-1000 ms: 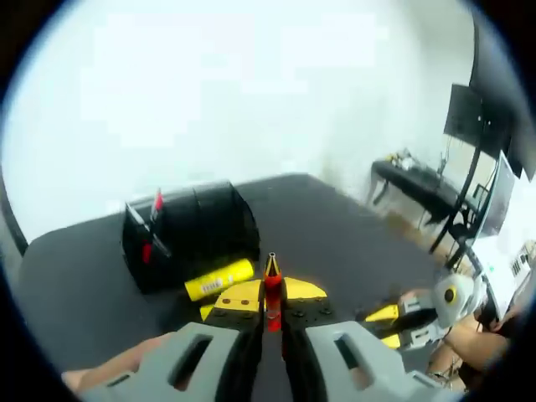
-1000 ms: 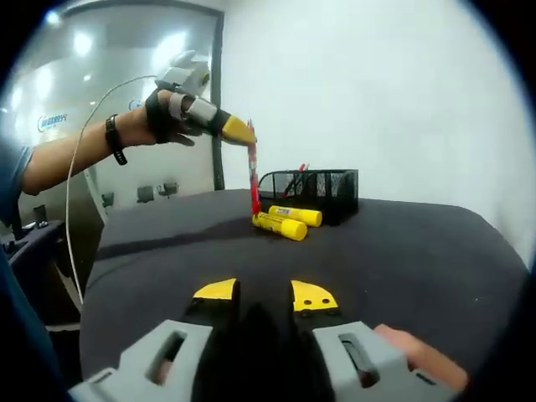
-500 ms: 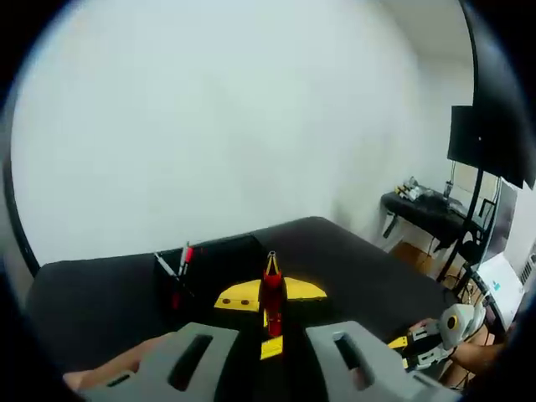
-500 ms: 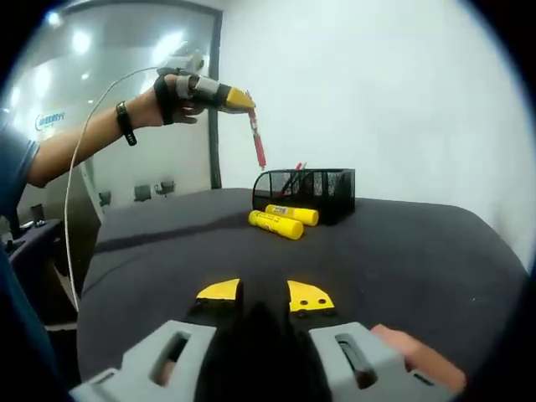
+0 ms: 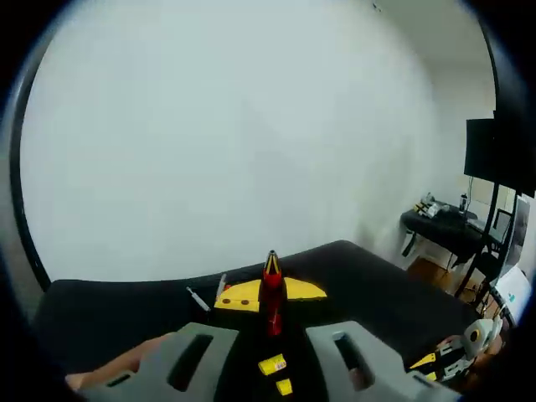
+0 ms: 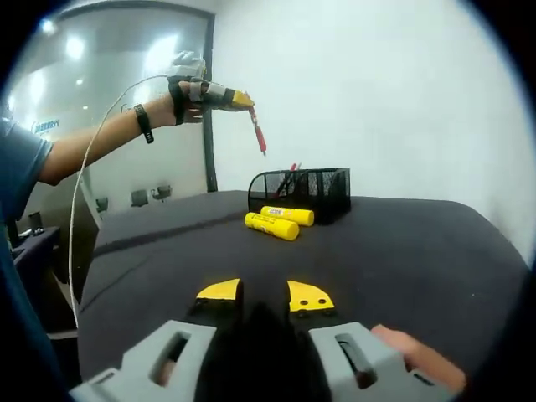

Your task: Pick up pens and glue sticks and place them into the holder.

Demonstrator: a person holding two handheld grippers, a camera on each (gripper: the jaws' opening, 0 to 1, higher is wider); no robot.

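Clamping a red pen in the left gripper at upper left above the holder, keeping right gripper jaws apart, empty.

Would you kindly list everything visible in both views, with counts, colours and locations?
Red pen: one, red, held in the left tongs, raised above the holder.
Glue sticks: two, yellow, lying on the table in front of the holder.
Holder: one, black mesh, on the table, with a red pen and a thin dark one already inside.
Table: one, black-covered.
Desk: one, dark, by the far wall in the left gripper view.
Left tongs: yellow-tipped, shut on the red pen.
Right tongs: yellow-tipped, open, low over the table.
Person's arm: one, wearing a dark wristband.
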